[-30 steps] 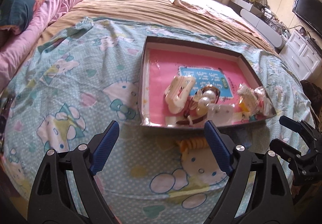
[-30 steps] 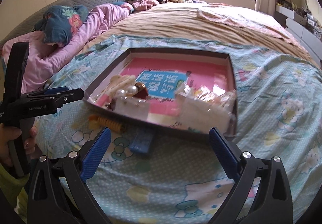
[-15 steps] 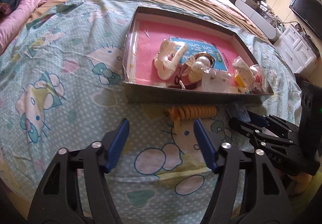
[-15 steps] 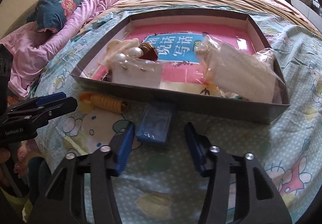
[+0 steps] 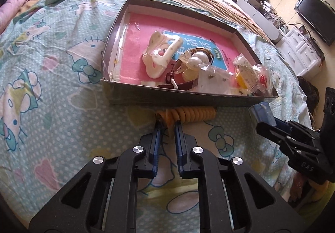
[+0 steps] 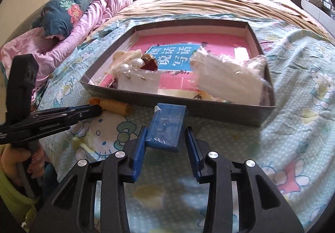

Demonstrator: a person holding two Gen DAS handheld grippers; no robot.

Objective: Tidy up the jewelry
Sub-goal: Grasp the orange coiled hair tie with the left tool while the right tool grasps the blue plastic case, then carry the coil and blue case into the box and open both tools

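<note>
An orange coiled hair tie (image 5: 188, 115) lies on the bedspread against the front wall of the grey jewelry box (image 5: 184, 99). My left gripper (image 5: 167, 126) is shut on the coil's left end. A blue packet (image 6: 166, 127) lies in front of the box (image 6: 209, 109); my right gripper (image 6: 165, 134) is closed around it, fingers touching its sides. The box holds a cream hair claw (image 5: 159, 55), pearl pieces (image 5: 194, 61), an earring card (image 6: 138, 82) and plastic bags (image 6: 228, 78). The coil also shows in the right wrist view (image 6: 114, 106).
The box sits on a Hello Kitty bedspread (image 5: 52, 90). Pink bedding and a floral pillow (image 6: 60, 17) lie at the far left. White drawers (image 5: 301, 53) and a TV (image 5: 318, 17) stand beside the bed on the right.
Both grippers moved forward and down and closed: the left onto the end of the orange coil, the right onto the blue packet.
</note>
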